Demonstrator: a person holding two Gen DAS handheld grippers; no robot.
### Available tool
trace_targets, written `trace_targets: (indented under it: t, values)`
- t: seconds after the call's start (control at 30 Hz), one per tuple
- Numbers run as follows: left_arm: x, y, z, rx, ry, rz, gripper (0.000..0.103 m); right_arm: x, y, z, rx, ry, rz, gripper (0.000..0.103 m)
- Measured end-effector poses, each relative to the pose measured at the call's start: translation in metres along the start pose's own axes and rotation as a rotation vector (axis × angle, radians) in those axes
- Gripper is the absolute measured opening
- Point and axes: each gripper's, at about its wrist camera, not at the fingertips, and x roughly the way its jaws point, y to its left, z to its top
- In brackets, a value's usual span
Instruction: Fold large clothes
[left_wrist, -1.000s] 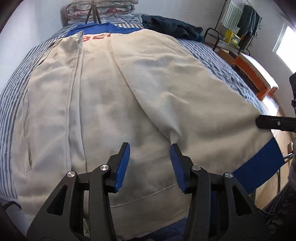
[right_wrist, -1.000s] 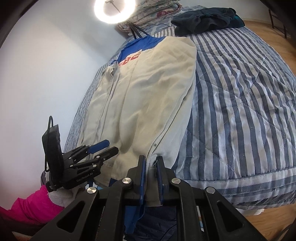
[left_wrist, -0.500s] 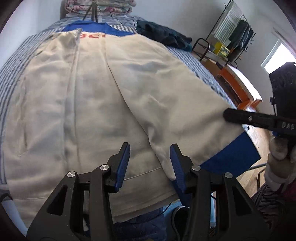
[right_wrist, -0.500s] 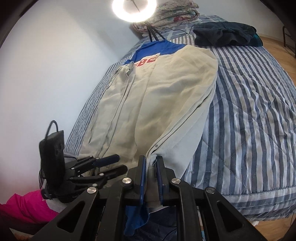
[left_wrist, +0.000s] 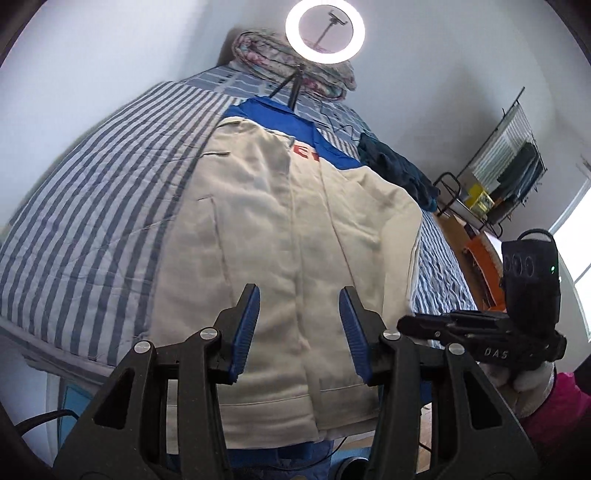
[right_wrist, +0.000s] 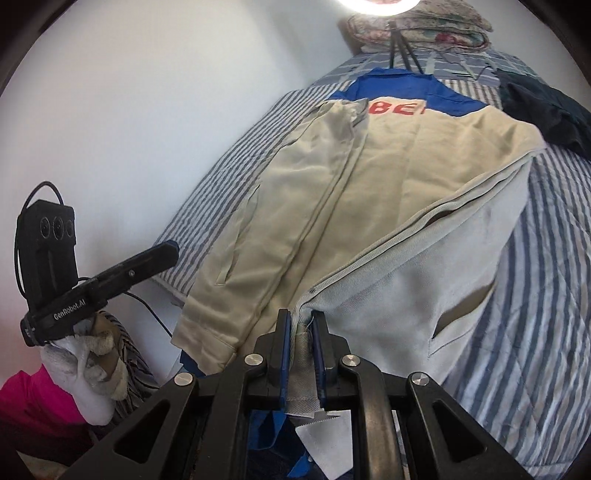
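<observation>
A large beige jacket (left_wrist: 280, 236) with a blue collar and red letters lies lengthwise on the striped bed; it also shows in the right wrist view (right_wrist: 373, 199). My left gripper (left_wrist: 298, 334) is open and empty, held above the jacket's hem near its middle seam. My right gripper (right_wrist: 300, 354) is shut on the jacket's hem at the front flap's lower corner, and the flap is turned back so its pale lining (right_wrist: 406, 302) shows. The right gripper also shows in the left wrist view (left_wrist: 480, 328), and the left one in the right wrist view (right_wrist: 110, 277).
The striped bed (left_wrist: 92, 206) fills both views. A dark garment (right_wrist: 546, 107) lies at the far right of the bed. Folded quilts (left_wrist: 295, 66) and a ring light (left_wrist: 325, 31) stand at the head. A clothes rack (left_wrist: 509, 166) stands at the right.
My left gripper has drawn back and tilted up, staying open. My right gripper, still shut on the hem, has carried the flap over so its lining now faces up.
</observation>
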Motion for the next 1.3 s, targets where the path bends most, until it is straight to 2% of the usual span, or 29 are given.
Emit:
trace_targets:
  t: [0.23,0.37,0.43,0.57,0.63,0.67,0.87,1.0,1.3]
  values:
    - [0.004,0.04,-0.001,-0.102,0.029,0.005,0.047,0.073,0.024,-0.007,-0.09,0.157,0.009,0.009]
    - [0.016,0.048,-0.002,-0.14,0.074,-0.025,0.047,0.081,0.024,-0.008,-0.103,0.176,0.018,0.01]
    - [0.023,0.045,-0.002,-0.135,0.091,-0.042,0.047,0.075,0.018,-0.007,-0.065,0.169,0.076,0.019]
    - [0.038,0.026,-0.002,-0.09,0.13,-0.083,0.048,0.054,0.016,-0.012,-0.05,0.123,0.133,0.03]
    - [0.045,0.014,-0.003,-0.056,0.152,-0.106,0.053,0.039,0.011,-0.015,-0.033,0.108,0.166,0.038]
    - [0.051,0.007,-0.004,-0.035,0.164,-0.116,0.059,0.032,0.009,-0.015,-0.029,0.097,0.168,0.039]
    - [0.084,-0.021,-0.01,0.061,0.227,-0.106,0.061,-0.007,-0.03,-0.004,0.037,0.0,0.087,0.049]
    - [0.106,-0.032,-0.012,0.1,0.262,-0.094,0.061,-0.027,-0.062,0.015,0.102,-0.082,0.036,0.064]
    - [0.132,-0.037,-0.014,0.109,0.328,-0.114,0.061,-0.037,-0.119,0.08,0.213,-0.19,-0.028,0.067]
